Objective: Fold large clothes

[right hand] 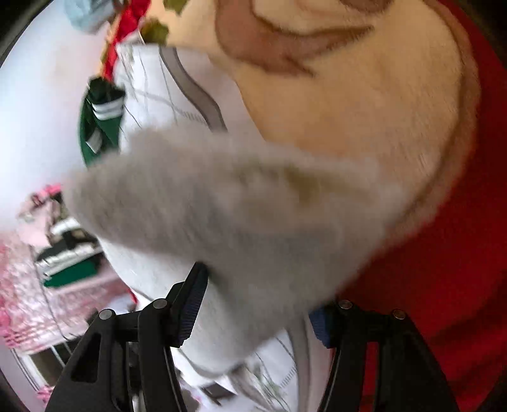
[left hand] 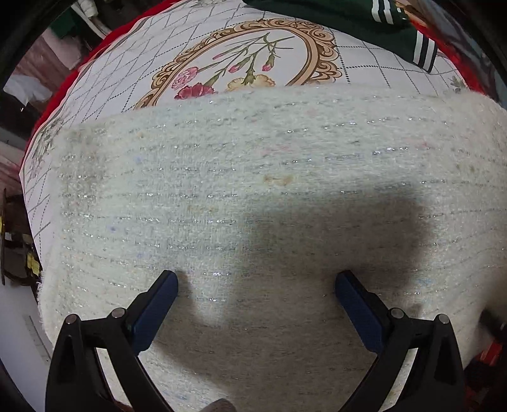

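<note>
A fuzzy white knit sweater point(left hand: 253, 190) with glittery thread lines lies spread flat on the floral cloth, filling most of the left wrist view. My left gripper point(left hand: 257, 279) points down just above it, jaws wide open, nothing between the blue pads point(left hand: 155, 310). It casts a shadow on the knit. The right wrist view is blurred by motion. There a bunch of the same knit point(right hand: 240, 215) hangs across my right gripper point(right hand: 256, 304). The jaws stand apart, the cloth lies loosely between them, and it covers the tip of the right finger point(right hand: 320, 326).
The sweater rests on a white tablecloth point(left hand: 240, 54) printed with flowers in an oval frame, over a red cover point(right hand: 443, 269). A dark green garment with white stripes point(left hand: 396, 28) lies at the far right edge. Cluttered floor and piled clothes point(right hand: 63, 260) lie beyond the table.
</note>
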{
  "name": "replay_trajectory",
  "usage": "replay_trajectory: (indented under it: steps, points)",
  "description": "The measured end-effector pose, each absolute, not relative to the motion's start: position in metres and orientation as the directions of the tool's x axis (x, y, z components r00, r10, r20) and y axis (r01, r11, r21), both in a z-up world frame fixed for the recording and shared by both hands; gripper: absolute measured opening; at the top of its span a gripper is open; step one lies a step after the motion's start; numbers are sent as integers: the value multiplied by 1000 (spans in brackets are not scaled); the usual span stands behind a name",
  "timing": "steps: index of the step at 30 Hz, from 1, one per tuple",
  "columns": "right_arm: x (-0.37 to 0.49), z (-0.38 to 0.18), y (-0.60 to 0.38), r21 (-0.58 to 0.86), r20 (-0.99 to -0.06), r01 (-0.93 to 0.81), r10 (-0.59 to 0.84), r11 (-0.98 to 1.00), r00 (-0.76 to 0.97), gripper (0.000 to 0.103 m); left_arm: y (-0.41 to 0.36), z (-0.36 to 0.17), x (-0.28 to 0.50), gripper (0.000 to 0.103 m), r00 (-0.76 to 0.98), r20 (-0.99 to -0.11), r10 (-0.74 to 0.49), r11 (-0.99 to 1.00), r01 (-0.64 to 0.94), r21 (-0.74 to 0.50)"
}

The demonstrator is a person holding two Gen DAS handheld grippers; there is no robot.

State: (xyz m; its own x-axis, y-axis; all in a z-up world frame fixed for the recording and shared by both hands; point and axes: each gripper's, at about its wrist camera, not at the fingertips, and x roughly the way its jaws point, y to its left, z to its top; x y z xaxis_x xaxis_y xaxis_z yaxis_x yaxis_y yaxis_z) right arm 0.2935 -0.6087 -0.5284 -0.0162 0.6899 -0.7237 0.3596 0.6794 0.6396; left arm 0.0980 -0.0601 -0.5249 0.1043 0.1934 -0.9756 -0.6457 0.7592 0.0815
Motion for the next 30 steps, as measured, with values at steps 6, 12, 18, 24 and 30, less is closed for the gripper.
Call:
replay_trajectory:
  steps: [6,12,18,24,30]
  points:
    - [316,-531,-612,701,-683,339,727,628,66,70,-57,-523,107,103,97,-977,191,772,-629,89]
    - [326,-511,-599,779,-619,231,774,583,137,26,-46,-521,130,103,102,-976,191,785,-613,90]
    - [328,-478,-585,837,-547,65,833,543,86,23,-32,-522,150,103,94,-981,171,794,-603,80]
    - [350,-540,-593,859,-495,195,866,474,76,73,-31,-519,157,103,97,-984,152,807,-586,67]
    - [356,-520,-562,887,-458,116,882,447,108,31,-26,-519,158,103,106,-982,156,810,-583,66]
